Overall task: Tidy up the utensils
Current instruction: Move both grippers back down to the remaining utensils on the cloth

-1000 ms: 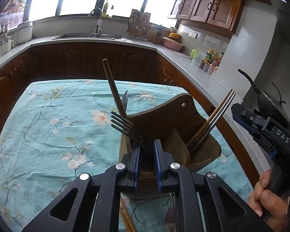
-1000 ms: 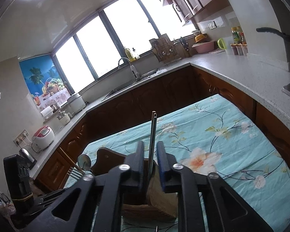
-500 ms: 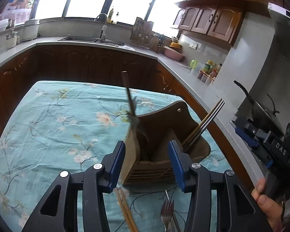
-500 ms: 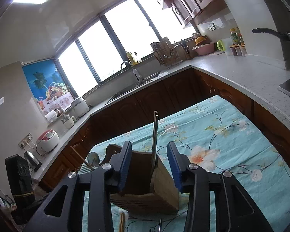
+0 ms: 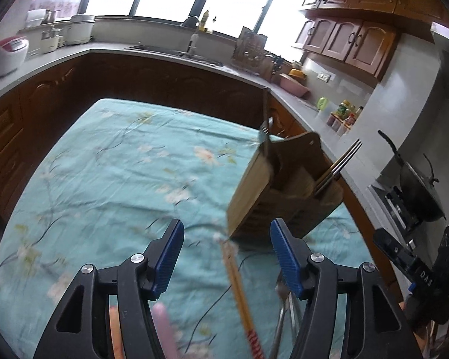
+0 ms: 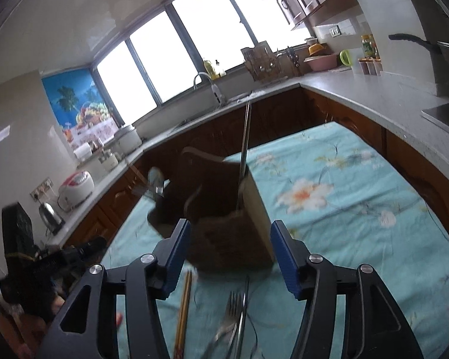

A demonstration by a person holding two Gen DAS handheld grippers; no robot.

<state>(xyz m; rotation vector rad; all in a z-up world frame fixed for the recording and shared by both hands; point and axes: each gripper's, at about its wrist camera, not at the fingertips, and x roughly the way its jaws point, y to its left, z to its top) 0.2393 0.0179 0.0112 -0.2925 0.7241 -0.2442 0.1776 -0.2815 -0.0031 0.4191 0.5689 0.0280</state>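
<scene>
The wooden utensil holder [image 5: 254, 191] stands on the table's right part. A fork [image 5: 265, 128] stands in one of its compartments, and metal chopsticks [image 5: 341, 161] lean in another. My left gripper [image 5: 226, 233] is drawn back from the holder, its jaws opening with nothing between them. Near it on the cloth lie wooden chopsticks [image 5: 239, 287] and a fork [image 5: 281, 299]. My right gripper [image 6: 229, 233] faces the holder [image 6: 224, 209] from the other side, jaws opening, pads pressing on nothing. The metal chopsticks [image 6: 245, 140] stand upright there. A fork [image 6: 230, 308] and wooden chopsticks [image 6: 184, 308] lie below it.
A teal flowered tablecloth [image 5: 104, 179] covers the table. Pink [image 5: 164, 326] and orange [image 5: 115, 329] handles lie blurred under my left gripper. Dark cabinets and a grey counter [image 6: 374, 98] ring the table. A wok [image 5: 416, 185] sits on the stove at the right.
Both grippers have opened and pulled back from the holder. The left let go of the fork, the right let go of the metal chopsticks. Both utensils now stand in the holder.
</scene>
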